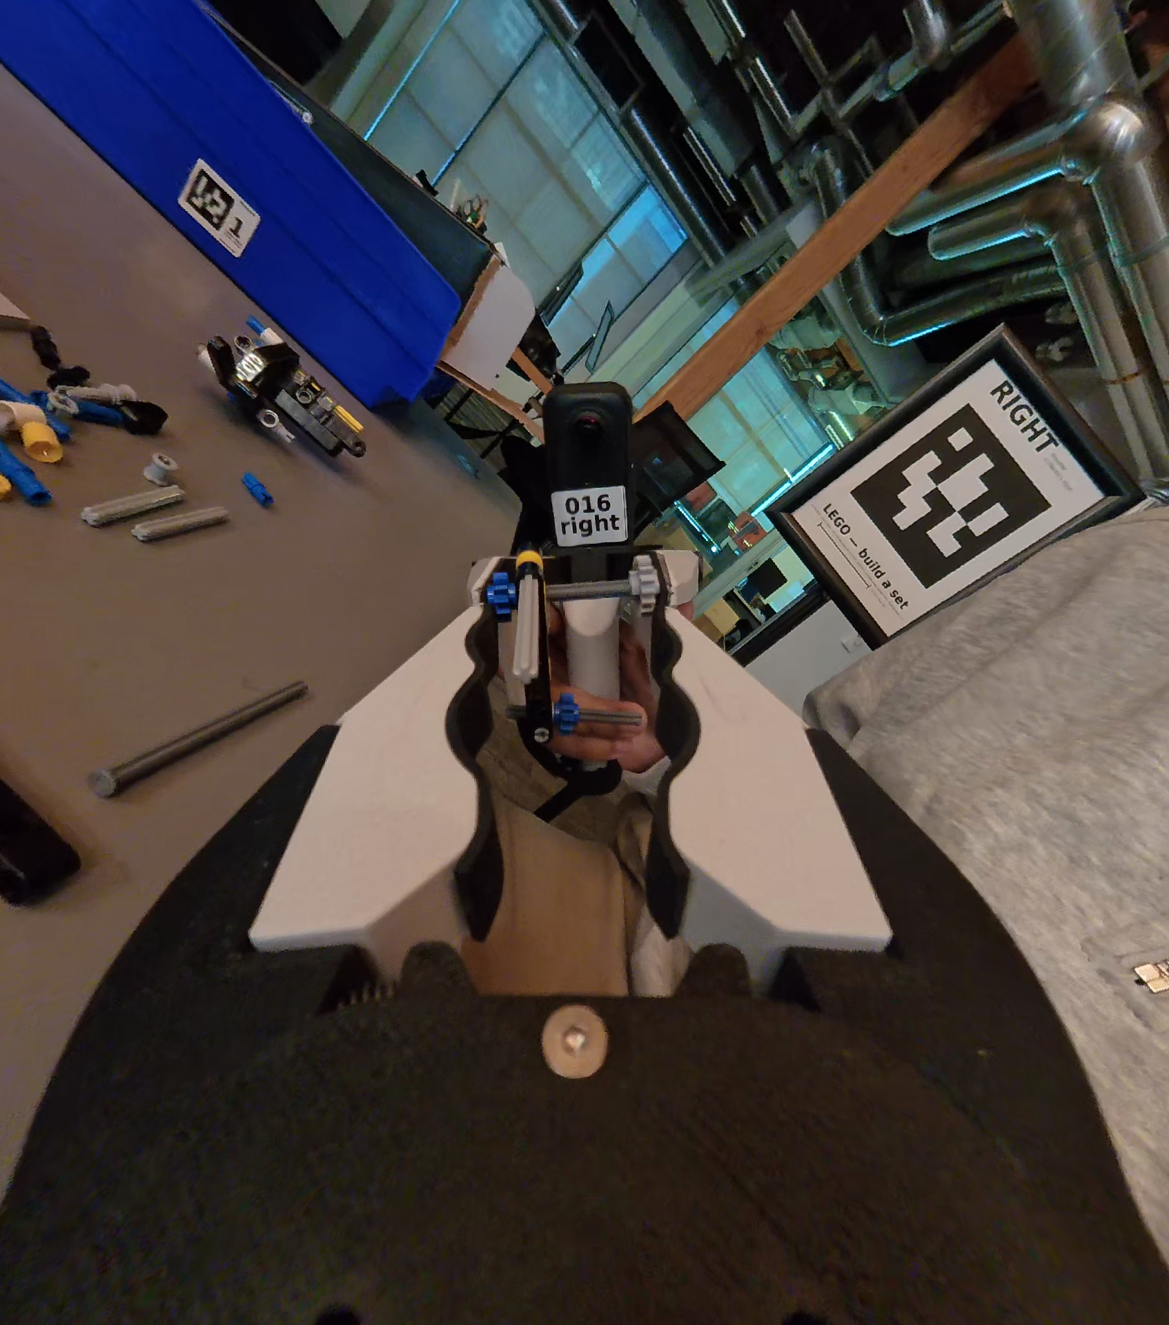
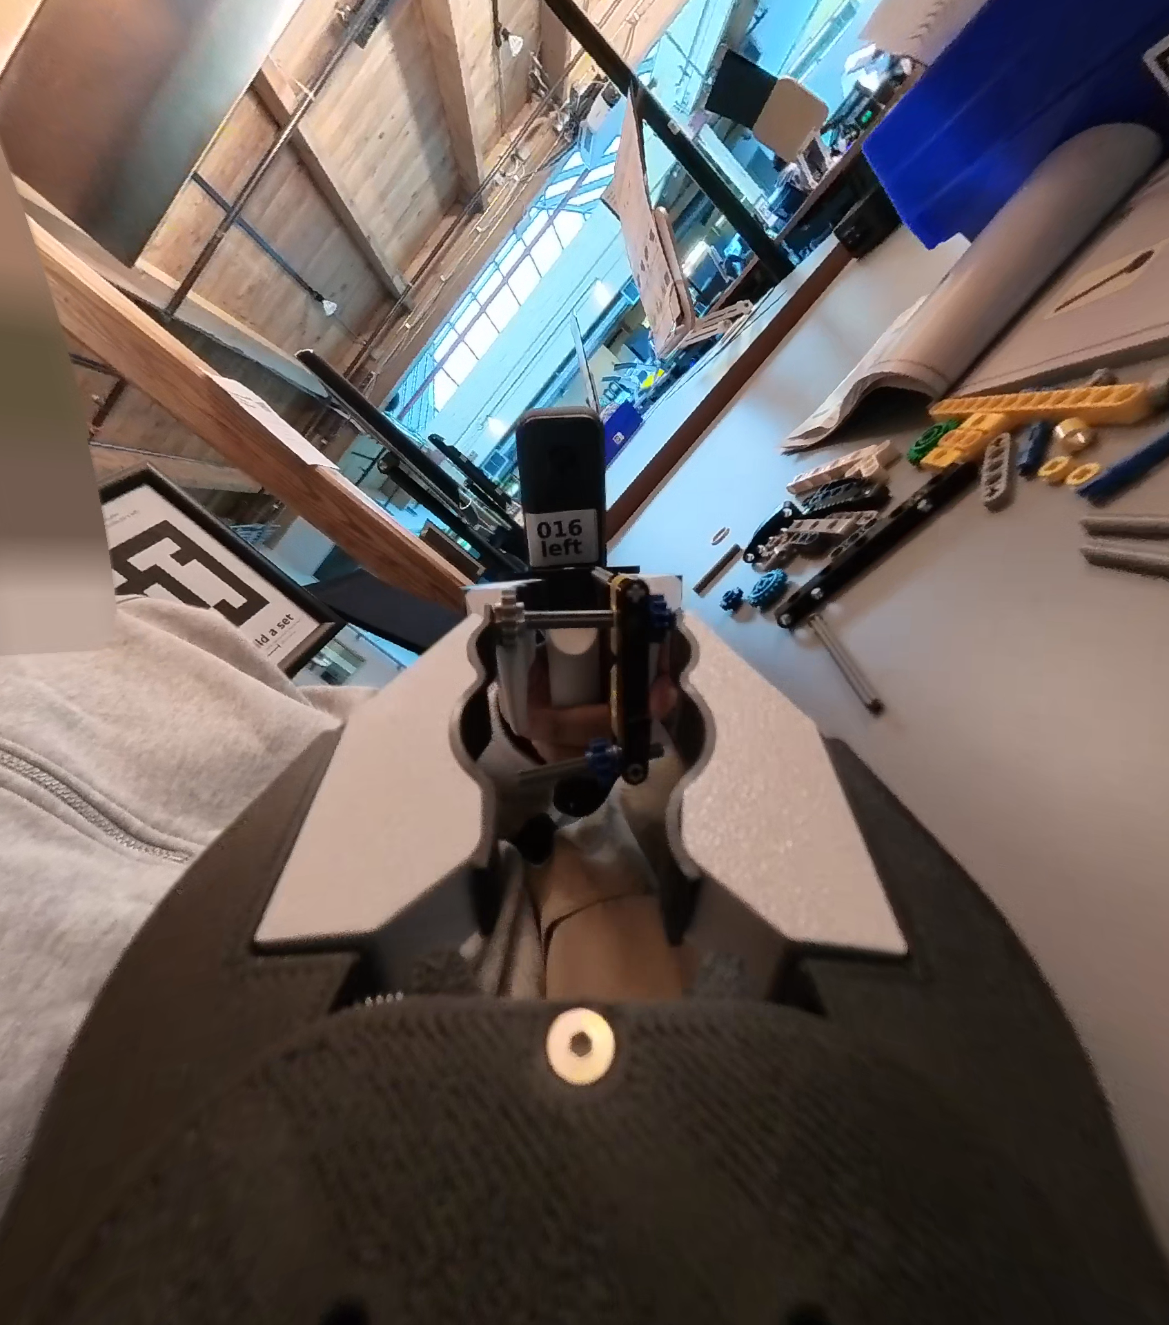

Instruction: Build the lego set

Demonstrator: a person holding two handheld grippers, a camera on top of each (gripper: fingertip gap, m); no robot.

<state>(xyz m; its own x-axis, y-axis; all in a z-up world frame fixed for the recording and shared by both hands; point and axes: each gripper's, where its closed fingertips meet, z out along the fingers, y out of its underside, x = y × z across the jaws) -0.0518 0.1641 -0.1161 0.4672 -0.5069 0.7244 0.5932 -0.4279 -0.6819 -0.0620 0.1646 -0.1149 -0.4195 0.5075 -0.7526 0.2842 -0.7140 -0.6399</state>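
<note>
Black housing and pale fingers fill the foreground of both wrist views, where the left tool [image 1: 571, 609] and right tool [image 2: 571, 624] face each other tip to tip above the tabletop [image 1: 352, 588]. Between them hangs a small lego assembly [image 1: 553, 645]: a black beam carrying grey axles, blue gears, a white axle and a grey gear. Each tool's fingers stand close on either side of the assembly, but whether either actually clamps it I cannot tell, since the contact points are hidden by the opposing fingertips. Loose parts lie well apart on the tabletop: grey axles [image 1: 151, 513], a long dark rod [image 1: 198, 738], a second partial build [image 1: 288, 394], a yellow beam [image 2: 1040, 401] and a black beam [image 2: 875, 545]. The risk, as I judge it, is misalignment: if the two tools twist or pull unevenly, an axle could slide out or a blue gear [image 1: 565, 713] drop off.
</note>
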